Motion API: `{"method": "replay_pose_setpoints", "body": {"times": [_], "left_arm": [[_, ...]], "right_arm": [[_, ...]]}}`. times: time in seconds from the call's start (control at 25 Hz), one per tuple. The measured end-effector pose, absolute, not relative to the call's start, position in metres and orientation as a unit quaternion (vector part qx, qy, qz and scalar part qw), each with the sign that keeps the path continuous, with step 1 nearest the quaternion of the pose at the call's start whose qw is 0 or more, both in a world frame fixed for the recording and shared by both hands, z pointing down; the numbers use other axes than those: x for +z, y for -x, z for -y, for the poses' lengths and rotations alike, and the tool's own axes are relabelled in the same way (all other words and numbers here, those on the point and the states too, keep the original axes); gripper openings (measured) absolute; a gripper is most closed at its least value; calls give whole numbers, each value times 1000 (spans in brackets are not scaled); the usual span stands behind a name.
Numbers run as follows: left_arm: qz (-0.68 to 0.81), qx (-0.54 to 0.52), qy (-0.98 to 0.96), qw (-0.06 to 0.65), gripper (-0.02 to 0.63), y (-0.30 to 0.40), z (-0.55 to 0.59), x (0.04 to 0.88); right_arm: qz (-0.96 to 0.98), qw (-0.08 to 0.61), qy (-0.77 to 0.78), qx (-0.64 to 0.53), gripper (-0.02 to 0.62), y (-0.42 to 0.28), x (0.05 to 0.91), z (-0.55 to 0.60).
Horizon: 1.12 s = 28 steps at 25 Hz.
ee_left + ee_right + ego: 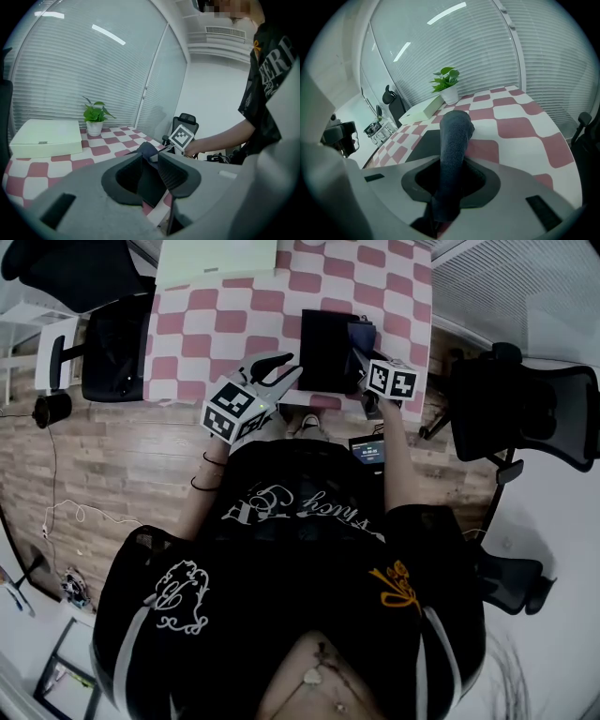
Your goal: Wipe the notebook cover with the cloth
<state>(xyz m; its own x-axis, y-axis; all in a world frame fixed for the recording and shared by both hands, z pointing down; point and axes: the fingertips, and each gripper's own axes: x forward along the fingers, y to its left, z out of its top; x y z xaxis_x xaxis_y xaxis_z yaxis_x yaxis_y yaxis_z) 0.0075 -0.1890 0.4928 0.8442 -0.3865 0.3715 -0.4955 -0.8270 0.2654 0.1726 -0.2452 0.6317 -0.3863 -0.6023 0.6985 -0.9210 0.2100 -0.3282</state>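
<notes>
"Since the right claw (451, 185) is clenched, what does it grip?"

"The dark cloth (454, 133). Its long axis runs straight out from the claw, and its far end lies over the right edge of the notebook (423, 144)."

"And the notebook itself?"

"Flat at the near edge of the counter (225, 324), long axis pointing away from the person."

"The left claw (151, 174)?"

"Released, with nothing between its jaws. It hovers just left of the notebook."
</notes>
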Motion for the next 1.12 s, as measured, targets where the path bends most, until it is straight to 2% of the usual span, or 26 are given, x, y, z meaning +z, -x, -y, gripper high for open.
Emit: {"method": "replay_pose_setpoints", "body": {"times": [0.24,0.4,0.72,1.12], "left_arm": [[237,153,-942,181,110,-5,184,493],[246,149,-940,184,110,0,184,494],[262,142,-936,186,110,7,179,493],[267,146,-933,191,110,12,176,497]], "right_arm": [[754,207,-502,370,91,-155,608,237],[797,186,-447,361,91,-92,583,227],[830,231,-359,360,91,0,613,196],[824,238,-365,361,91,-10,626,193]]}}
